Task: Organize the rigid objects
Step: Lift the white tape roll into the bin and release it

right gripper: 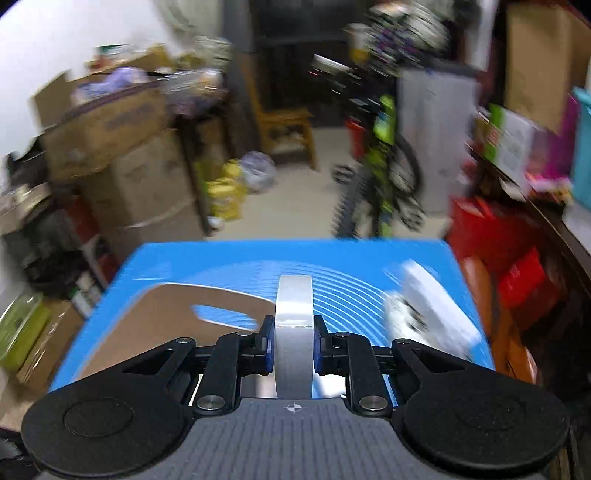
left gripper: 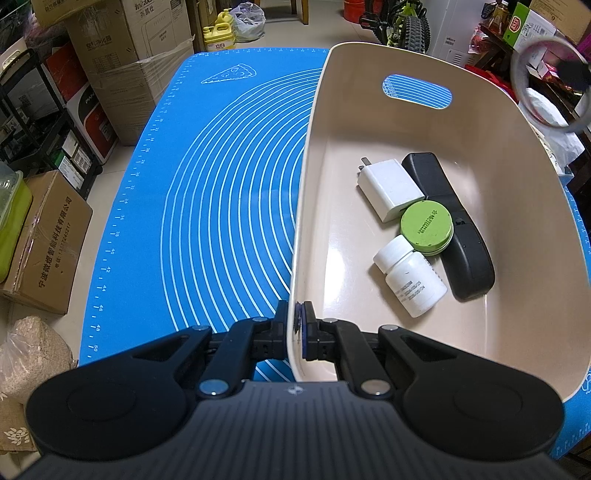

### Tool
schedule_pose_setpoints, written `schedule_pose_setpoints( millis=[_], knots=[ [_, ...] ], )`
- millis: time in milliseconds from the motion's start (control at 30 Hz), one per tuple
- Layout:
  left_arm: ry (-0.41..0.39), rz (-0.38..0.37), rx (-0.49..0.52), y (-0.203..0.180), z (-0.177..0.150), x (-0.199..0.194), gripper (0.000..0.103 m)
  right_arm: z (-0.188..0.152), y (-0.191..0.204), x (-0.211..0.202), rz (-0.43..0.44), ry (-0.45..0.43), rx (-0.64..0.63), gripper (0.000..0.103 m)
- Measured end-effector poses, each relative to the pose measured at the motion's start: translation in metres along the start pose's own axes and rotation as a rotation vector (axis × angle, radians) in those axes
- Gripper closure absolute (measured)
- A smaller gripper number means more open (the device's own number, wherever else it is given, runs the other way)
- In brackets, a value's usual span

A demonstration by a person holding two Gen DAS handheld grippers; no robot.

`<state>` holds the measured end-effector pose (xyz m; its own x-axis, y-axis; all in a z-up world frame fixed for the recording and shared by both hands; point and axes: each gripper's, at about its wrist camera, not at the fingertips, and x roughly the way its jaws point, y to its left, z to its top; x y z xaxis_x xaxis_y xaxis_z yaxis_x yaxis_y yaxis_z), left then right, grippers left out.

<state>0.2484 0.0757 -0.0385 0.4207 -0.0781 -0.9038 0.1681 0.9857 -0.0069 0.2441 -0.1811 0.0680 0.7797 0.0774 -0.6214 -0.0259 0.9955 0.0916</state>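
Note:
A beige plastic basket (left gripper: 480, 122) stands on the blue mat (left gripper: 221, 184). In it lie a white charger (left gripper: 389, 188), a black remote (left gripper: 458, 236), a green round tin (left gripper: 426, 227) and a white pill bottle (left gripper: 410, 280). My left gripper (left gripper: 295, 325) is shut on the basket's near left rim. My right gripper (right gripper: 293, 343) is shut on a roll of clear tape (right gripper: 293, 321), held upright above the mat (right gripper: 332, 254). The tape ring also shows blurred at the upper right of the left wrist view (left gripper: 550, 88). The basket (right gripper: 166, 314) lies left below it.
A white object (right gripper: 428, 314), blurred, lies on the mat at the right. Cardboard boxes (left gripper: 122, 66) and shelves stand left of the table, yellow bottles (left gripper: 219, 35) and a bicycle (left gripper: 406, 22) beyond it. Red bags (right gripper: 491, 236) are at the right.

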Motion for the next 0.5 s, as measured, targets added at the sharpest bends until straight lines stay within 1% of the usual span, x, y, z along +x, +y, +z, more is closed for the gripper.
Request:
schedule_pose_setpoints(
  millis=[133, 200, 333, 500],
  knots=[
    [0.0, 0.004, 0.002, -0.001, 0.0, 0.0, 0.095, 0.004, 0.032, 0.01, 0.06, 0.016, -0.051, 0.074],
    [0.0, 0.003, 0.002, -0.001, 0.0, 0.0, 0.095, 0.003, 0.046, 0.023, 0.071, 0.048, -0.065, 0.074],
    [0.0, 0.003, 0.002, -0.001, 0.0, 0.0, 0.095, -0.005, 0.068, 0.055, 0.059, 0.131, -0.101, 0.074],
    [0.0, 0.004, 0.004, -0.002, 0.001, 0.0, 0.095, -0.022, 0.078, 0.089, 0.026, 0.242, -0.111, 0.074]
  ],
)
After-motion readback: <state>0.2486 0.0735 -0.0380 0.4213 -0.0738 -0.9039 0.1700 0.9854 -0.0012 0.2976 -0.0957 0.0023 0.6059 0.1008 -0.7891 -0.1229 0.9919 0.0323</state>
